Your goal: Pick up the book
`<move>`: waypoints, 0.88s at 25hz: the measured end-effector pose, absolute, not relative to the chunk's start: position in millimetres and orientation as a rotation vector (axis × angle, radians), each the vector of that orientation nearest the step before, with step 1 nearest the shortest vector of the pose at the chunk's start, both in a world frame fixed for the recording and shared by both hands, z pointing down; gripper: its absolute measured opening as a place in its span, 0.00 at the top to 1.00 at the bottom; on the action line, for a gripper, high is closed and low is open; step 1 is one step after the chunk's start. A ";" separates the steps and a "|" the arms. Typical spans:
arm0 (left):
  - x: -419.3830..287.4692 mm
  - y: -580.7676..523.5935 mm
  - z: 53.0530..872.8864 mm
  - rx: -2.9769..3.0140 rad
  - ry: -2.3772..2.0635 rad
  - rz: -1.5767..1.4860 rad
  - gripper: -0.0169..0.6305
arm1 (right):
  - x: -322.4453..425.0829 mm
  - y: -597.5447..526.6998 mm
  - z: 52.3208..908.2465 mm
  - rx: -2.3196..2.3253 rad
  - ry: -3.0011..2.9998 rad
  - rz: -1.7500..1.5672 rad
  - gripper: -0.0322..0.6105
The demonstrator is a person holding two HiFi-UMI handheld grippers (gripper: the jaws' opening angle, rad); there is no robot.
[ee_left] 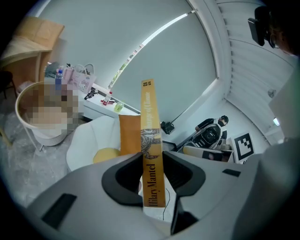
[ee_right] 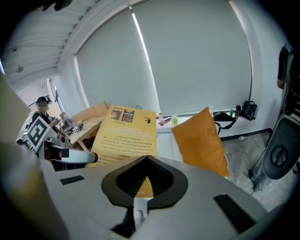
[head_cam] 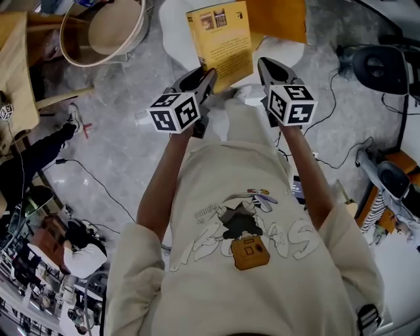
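Note:
A yellow book [head_cam: 226, 46] is up in the air in front of me, over a white chair. My left gripper [head_cam: 207, 77] is shut on its lower left side. In the left gripper view the spine [ee_left: 149, 136] stands upright, pinched between the two dark pads of that gripper [ee_left: 153, 159]. My right gripper [head_cam: 265, 65] is just right of the book's lower edge. In the right gripper view its jaws [ee_right: 147, 158] meet at the tips with nothing between them, and the book's back cover [ee_right: 126, 133] shows beyond them.
An orange cushion [head_cam: 279, 20] leans on the white chair [head_cam: 177, 26] under the book. A round basket [head_cam: 105, 29] stands at the far left beside a wooden table [head_cam: 13, 65]. Cables and dark machines [head_cam: 377, 65] lie on the grey floor at the right. A person [head_cam: 79, 252] sits at the lower left.

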State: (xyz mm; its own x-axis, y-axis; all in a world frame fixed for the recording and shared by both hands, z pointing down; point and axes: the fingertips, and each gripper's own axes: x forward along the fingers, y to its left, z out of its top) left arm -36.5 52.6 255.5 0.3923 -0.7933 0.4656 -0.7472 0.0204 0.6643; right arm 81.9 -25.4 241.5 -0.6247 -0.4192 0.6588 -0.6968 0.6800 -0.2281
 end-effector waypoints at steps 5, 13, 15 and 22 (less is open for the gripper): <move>-45.2 60.8 218.0 1.753 -1.353 -0.072 0.76 | 70.4 -12.2 209.8 0.868 -2.364 0.666 0.91; -62.3 66.5 165.9 1.873 -1.364 -0.085 0.76 | 51.0 -1.5 161.6 0.887 -2.495 0.735 0.91; -63.5 69.7 153.5 1.893 -1.374 -0.094 0.76 | 54.0 0.8 146.0 0.895 -2.526 0.721 0.92; -46.6 95.5 116.0 1.965 -1.381 -0.101 0.76 | 83.4 29.5 105.0 0.940 -2.604 0.669 0.92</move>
State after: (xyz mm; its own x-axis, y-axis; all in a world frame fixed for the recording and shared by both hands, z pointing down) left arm -46.6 95.5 116.0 0.4227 -0.8454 0.3264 -0.7887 -0.1657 0.5921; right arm 83.4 29.5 105.0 -0.7442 -0.5228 0.4158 -0.6585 0.6787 -0.3252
